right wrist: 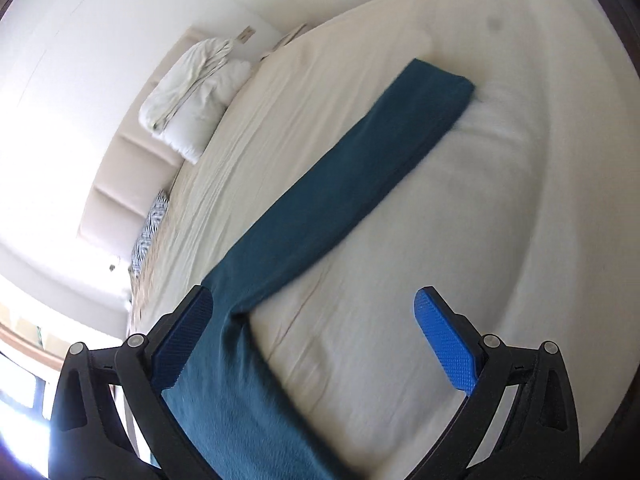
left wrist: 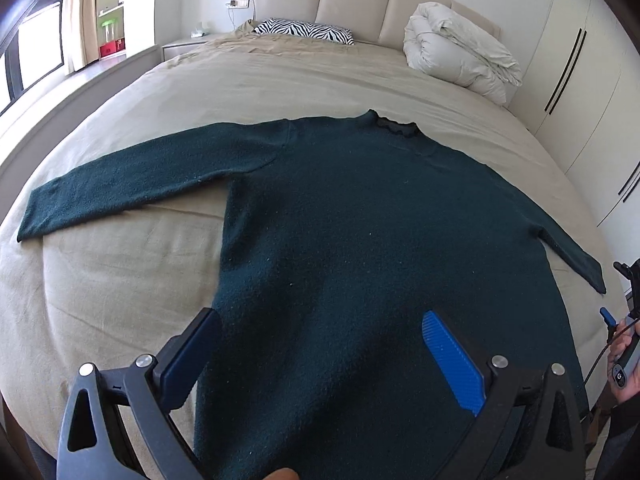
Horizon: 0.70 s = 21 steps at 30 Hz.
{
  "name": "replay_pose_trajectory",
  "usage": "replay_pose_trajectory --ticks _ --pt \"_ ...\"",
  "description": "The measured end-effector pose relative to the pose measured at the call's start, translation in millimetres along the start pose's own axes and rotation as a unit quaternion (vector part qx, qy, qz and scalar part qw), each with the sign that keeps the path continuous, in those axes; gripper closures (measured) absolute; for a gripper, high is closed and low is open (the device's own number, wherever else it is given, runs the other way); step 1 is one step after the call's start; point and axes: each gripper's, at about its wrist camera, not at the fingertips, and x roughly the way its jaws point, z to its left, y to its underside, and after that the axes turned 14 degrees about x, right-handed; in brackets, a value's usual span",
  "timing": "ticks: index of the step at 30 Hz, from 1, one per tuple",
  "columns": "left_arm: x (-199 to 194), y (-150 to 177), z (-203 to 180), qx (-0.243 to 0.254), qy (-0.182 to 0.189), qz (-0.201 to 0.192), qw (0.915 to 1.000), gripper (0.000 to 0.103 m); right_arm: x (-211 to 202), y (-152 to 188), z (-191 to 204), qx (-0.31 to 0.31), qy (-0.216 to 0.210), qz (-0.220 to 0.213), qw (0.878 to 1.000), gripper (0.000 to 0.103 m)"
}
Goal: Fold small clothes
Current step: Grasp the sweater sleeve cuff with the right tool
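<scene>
A dark green long-sleeved sweater (left wrist: 360,216) lies flat on the bed, collar toward the headboard, both sleeves spread out. My left gripper (left wrist: 320,332) is open and empty, hovering over the sweater's lower body. My right gripper (right wrist: 316,308) is open and empty above the bed sheet, just beside the sweater's right sleeve (right wrist: 360,168), which runs away from it to its cuff. The right gripper also shows at the right edge of the left wrist view (left wrist: 624,304), near that sleeve's cuff.
The bed (left wrist: 120,272) has a beige sheet. A rolled white duvet (left wrist: 460,48) and a zebra-print pillow (left wrist: 308,30) lie by the headboard. White wardrobe doors (left wrist: 580,92) stand to the right, a window (left wrist: 36,52) to the left.
</scene>
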Motion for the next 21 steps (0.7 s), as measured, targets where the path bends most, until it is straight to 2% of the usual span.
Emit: replay_pose_trajectory --ticks 2,5,9,11,12,13,14,15,19,21 --pt "10 -11 -10 0.011 -0.011 0.000 0.9999 0.000 16 -40 -21 0.047 0.004 0.003 0.999 0.017" --pt "26 -27 -25 0.015 0.014 0.002 0.9998 0.000 40 -82 -47 0.099 -0.014 0.009 0.995 0.032" --pt "42 -48 -46 0.022 0.048 -0.004 0.9986 0.000 66 -124 -57 0.124 -0.036 -0.003 0.992 0.034" --pt "51 -57 -56 0.027 0.068 -0.005 0.9973 0.000 79 -145 -59 0.124 -0.041 -0.005 0.991 0.044" --pt "54 -60 -62 0.031 0.076 -0.004 0.9966 0.002 87 -152 -61 0.129 -0.041 0.000 0.991 0.050" --pt "59 -63 -66 0.033 0.086 -0.002 0.9957 0.005 94 -159 -63 0.135 -0.042 0.006 0.990 0.063" --pt "64 -66 -69 0.034 0.097 0.002 0.9947 0.012 101 -165 -64 0.139 -0.043 0.011 0.989 0.074" --pt "70 -68 -73 0.032 0.107 0.008 0.9936 0.018 106 -171 -66 0.139 -0.040 0.012 0.989 0.079" --pt "88 -76 -73 0.018 0.144 0.022 0.9892 0.026 114 -174 -47 0.106 -0.010 0.002 0.994 0.092" --pt "93 -80 -70 0.005 0.159 0.022 0.9870 0.027 115 -163 -15 0.064 0.003 -0.004 0.998 0.095"
